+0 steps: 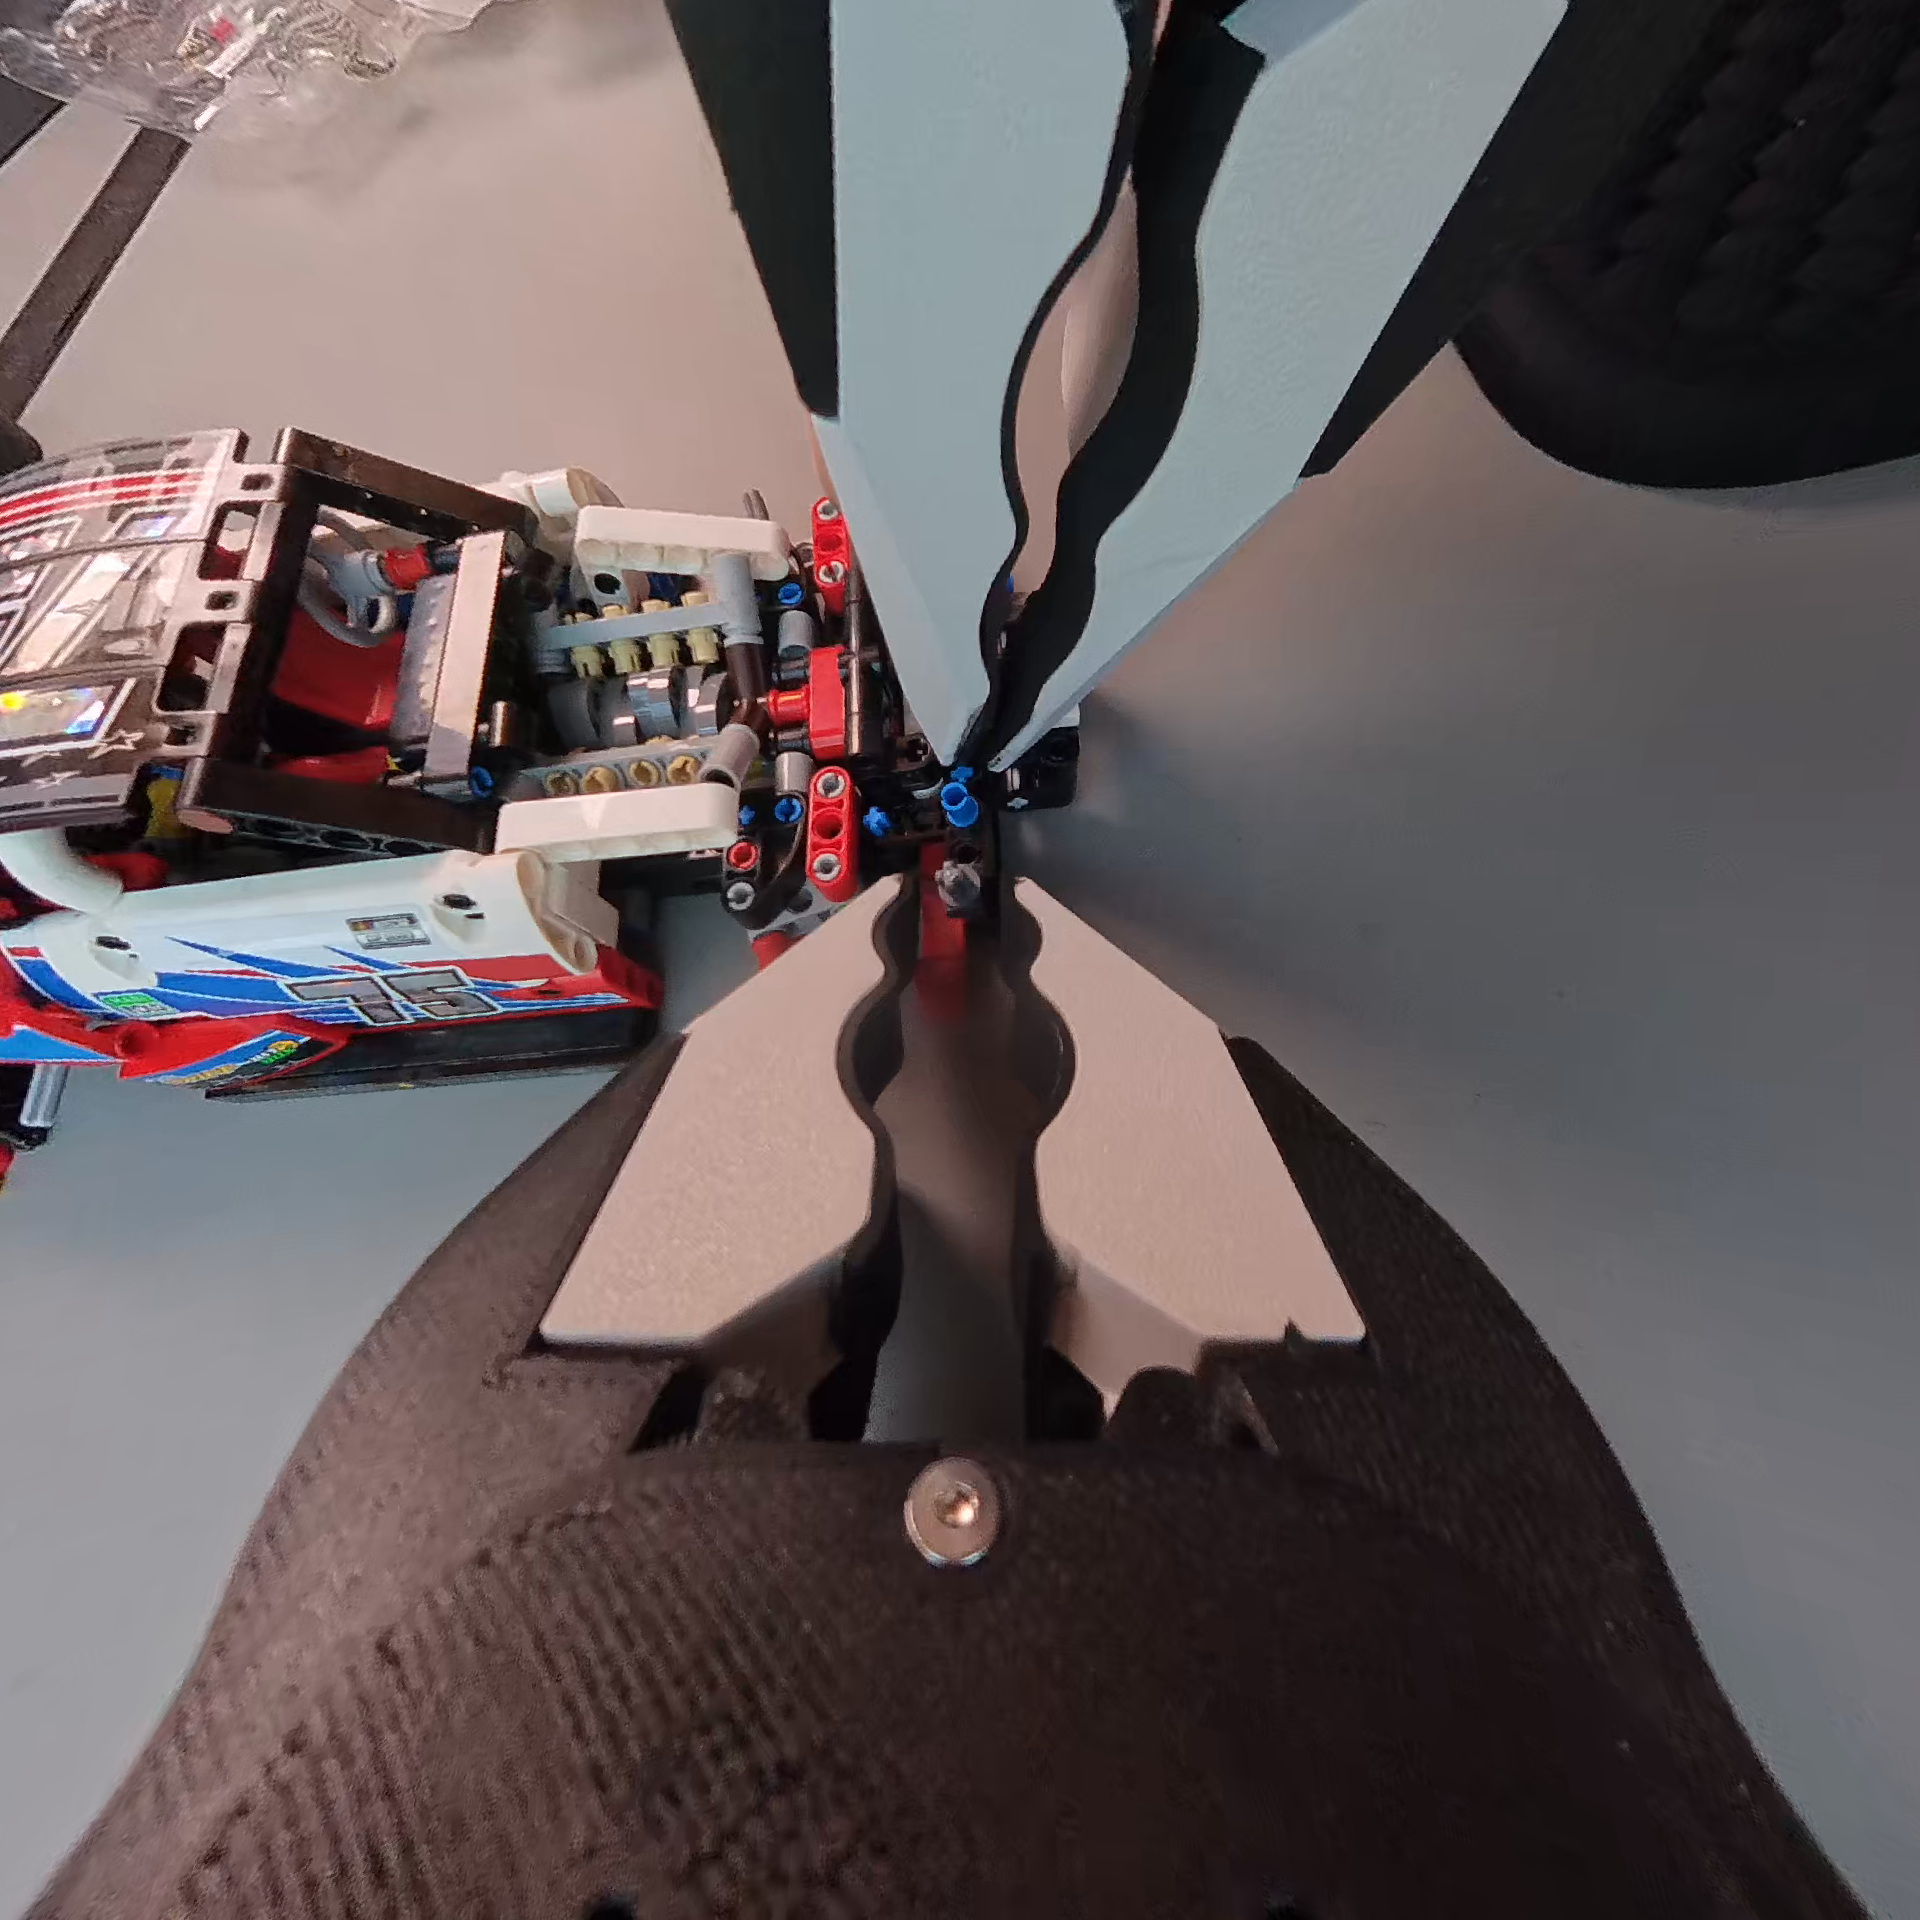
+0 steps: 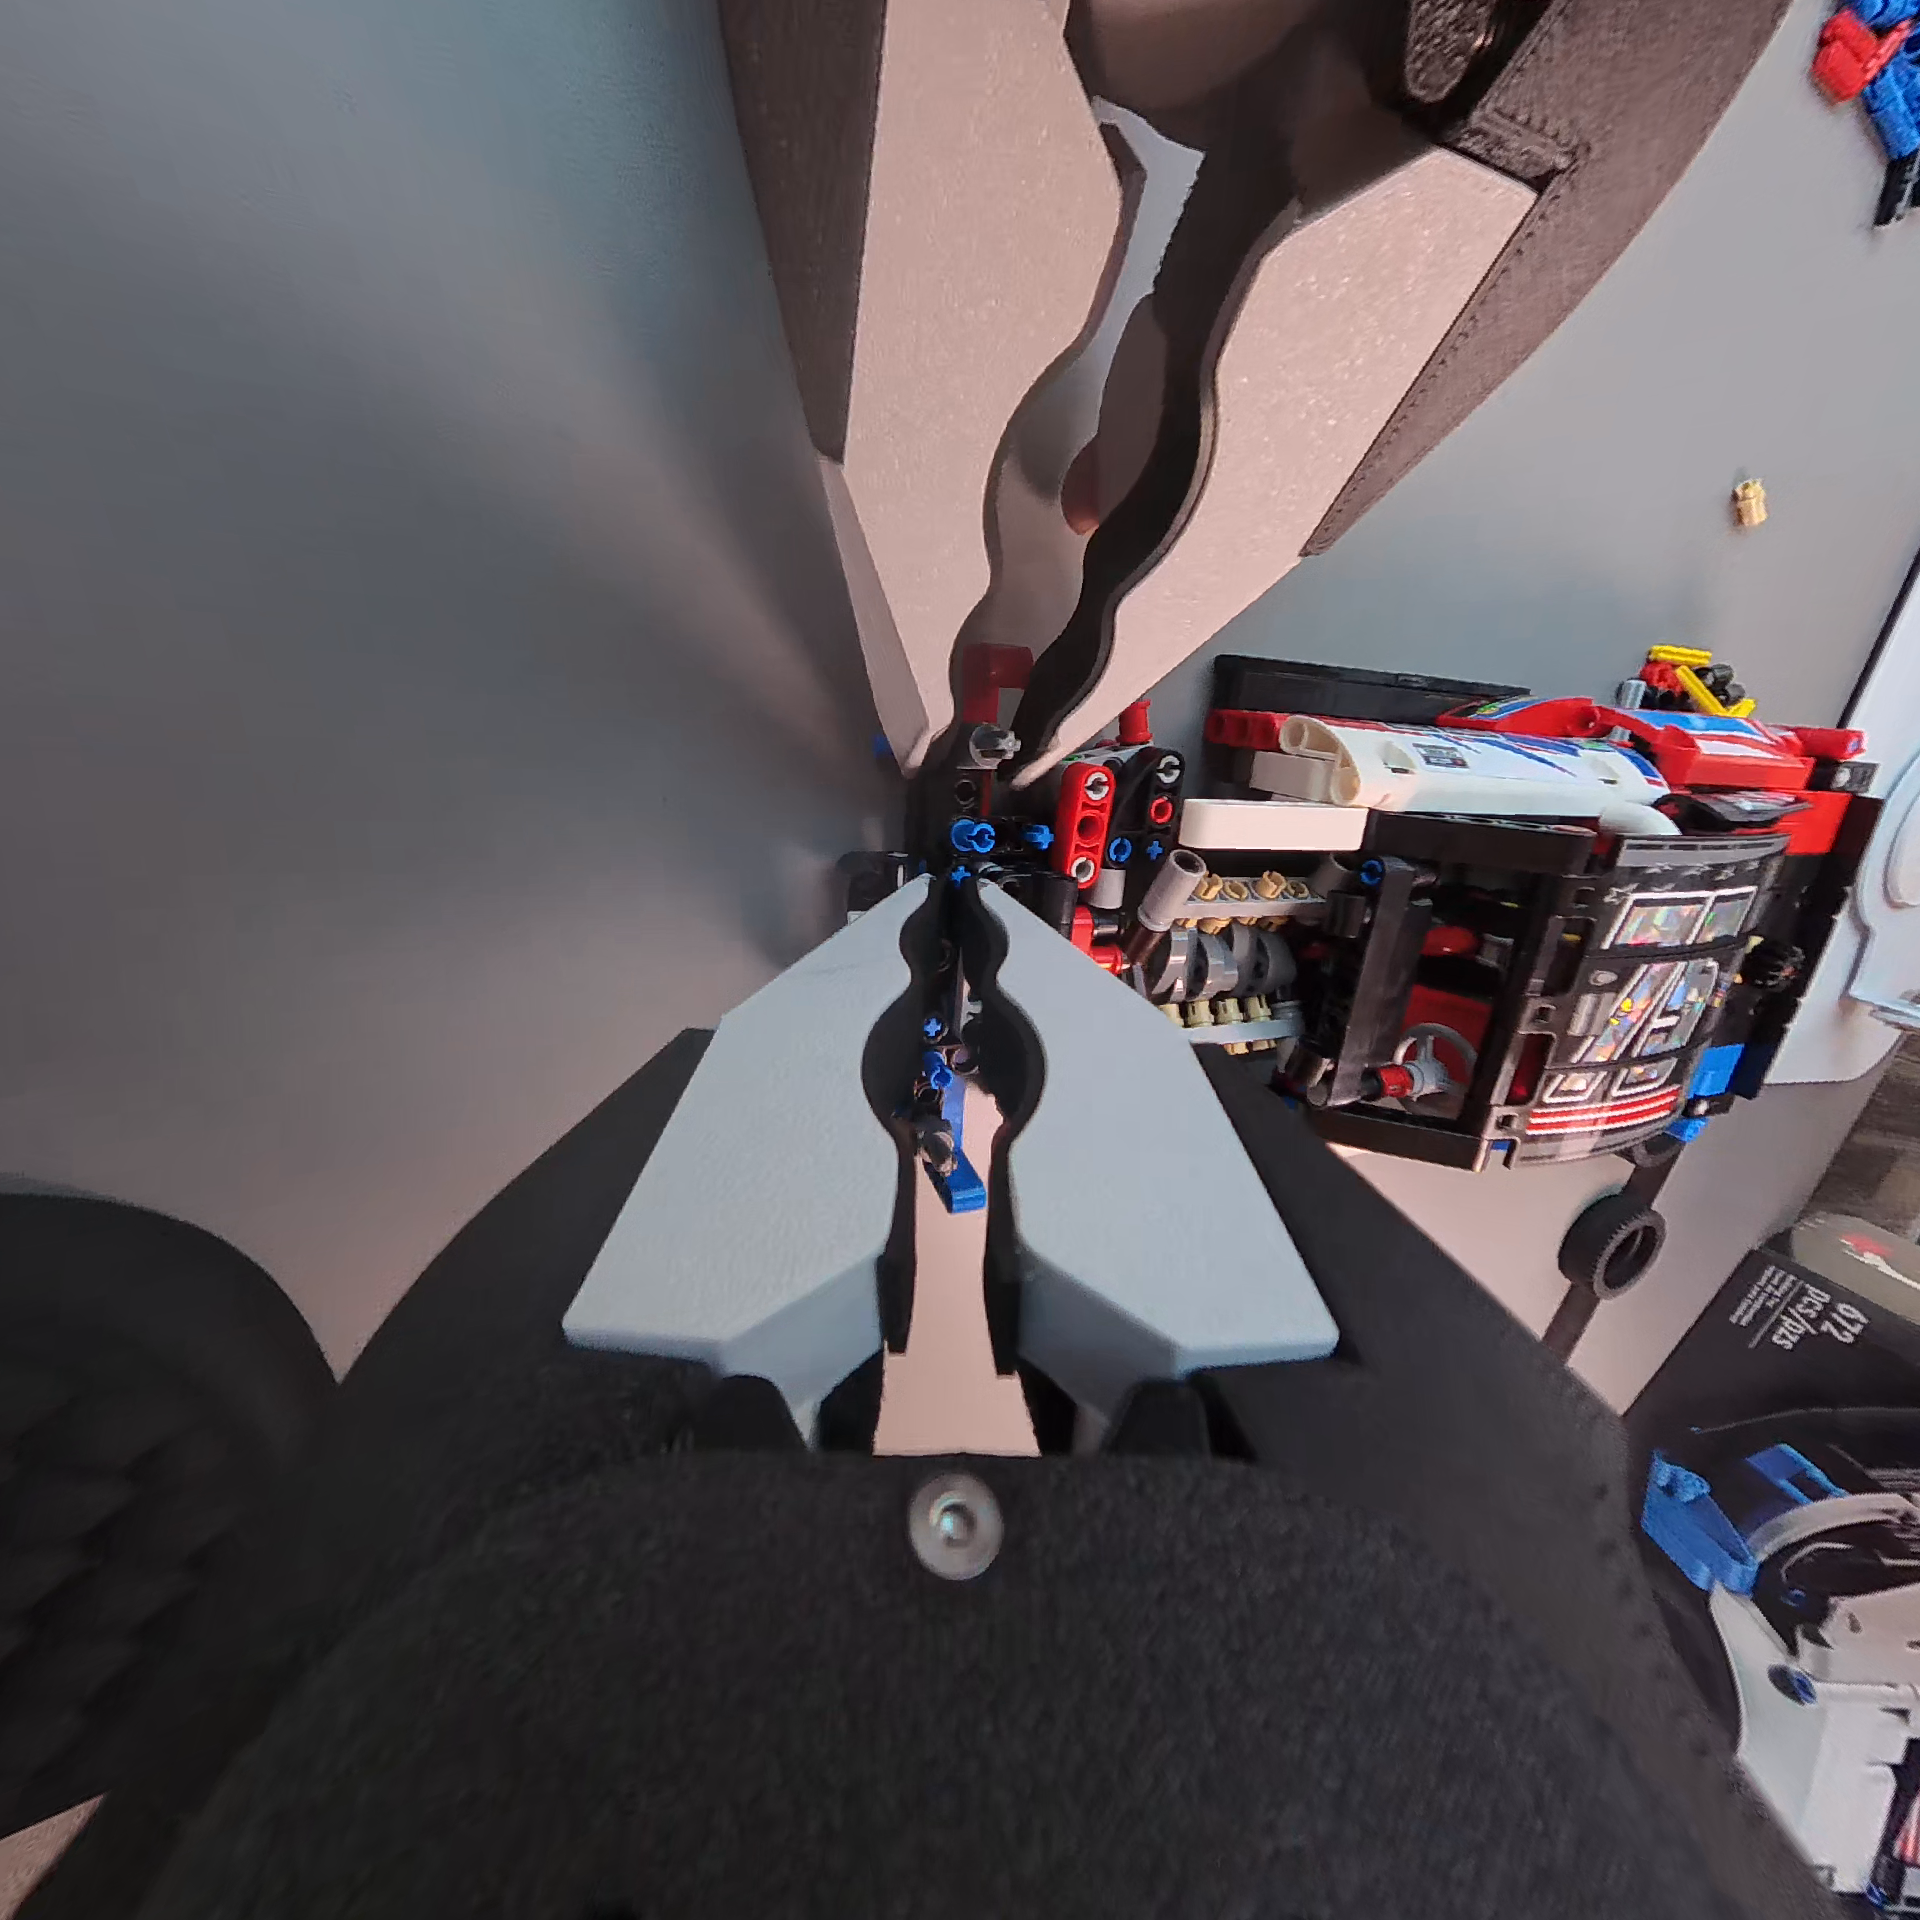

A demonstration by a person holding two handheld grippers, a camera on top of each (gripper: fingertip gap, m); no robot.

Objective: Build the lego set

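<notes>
Grips, with the left tool (image 1: 956, 894), a short red plastic beam (image 1: 940, 940) at the near end of the red, white, blue and black brick-built race car (image 1: 364, 727), jaws pressed shut on it. Pinches, with the right tool (image 2: 956, 888), the black frame with blue pegs (image 2: 977, 836) on that same end, tips closed tight around it. Meets tip to tip straight ahead of each tool, with the car's body running off to the left of the left tool and to the right of the right tool, seemingly resting on the grey tabletop (image 1: 1455, 935).

Risks, by judgement:
- Skewing the push and jamming the pegs half-seated.
- Squeezing or twisting too hard and popping the red beam or nearby links loose.
- Dragging the whole car sideways rather than seating the piece.
- Knocking the two tools' tips together in such close quarters.

Leaves, far ahead and left of the left tool, a crumpled clear plastic bag (image 1: 156, 62) holding small bits too blurred to name. Leaves, low to the right of the right tool, a dark printed cardboard box (image 2: 1787, 1382); cannot tell whether open, nor what sits inside.
</notes>
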